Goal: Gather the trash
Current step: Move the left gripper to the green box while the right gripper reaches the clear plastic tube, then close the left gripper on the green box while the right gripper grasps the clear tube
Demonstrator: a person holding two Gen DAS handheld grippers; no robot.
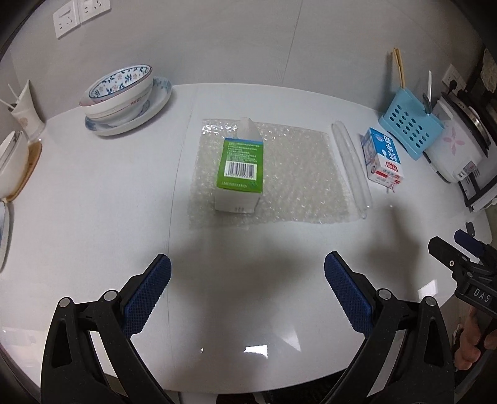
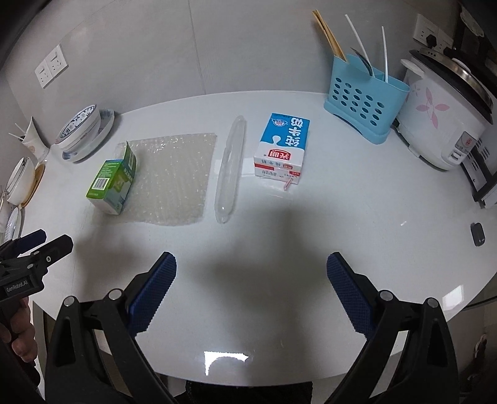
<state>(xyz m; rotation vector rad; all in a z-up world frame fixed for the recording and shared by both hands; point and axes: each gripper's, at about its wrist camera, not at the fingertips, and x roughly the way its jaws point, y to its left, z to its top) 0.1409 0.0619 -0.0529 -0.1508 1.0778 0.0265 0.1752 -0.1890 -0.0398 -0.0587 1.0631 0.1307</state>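
Two cartons: green carton (image 1: 239, 169), milk carton (image 2: 282, 149); one bubble wrap sheet (image 2: 174, 180); one plastic tube (image 2: 230, 167).

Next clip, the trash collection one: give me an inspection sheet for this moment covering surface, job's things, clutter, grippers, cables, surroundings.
Surface: white glossy table, dry as far as visible.
Job's things: green box, flap open, resting on the bubble wrap sheet; clear plastic sleeve lying beside the sheet; milk carton on its side with a straw at its near end.
Clutter: stacked bowls on a plate; blue utensil caddy with chopsticks; rice cooker; small dark object.
Grippers: left gripper open, empty; right gripper open, empty; both short of the trash.
Cables: a plug in the wall socket; its cable not traceable.
Surroundings: grey wall, second wall socket.
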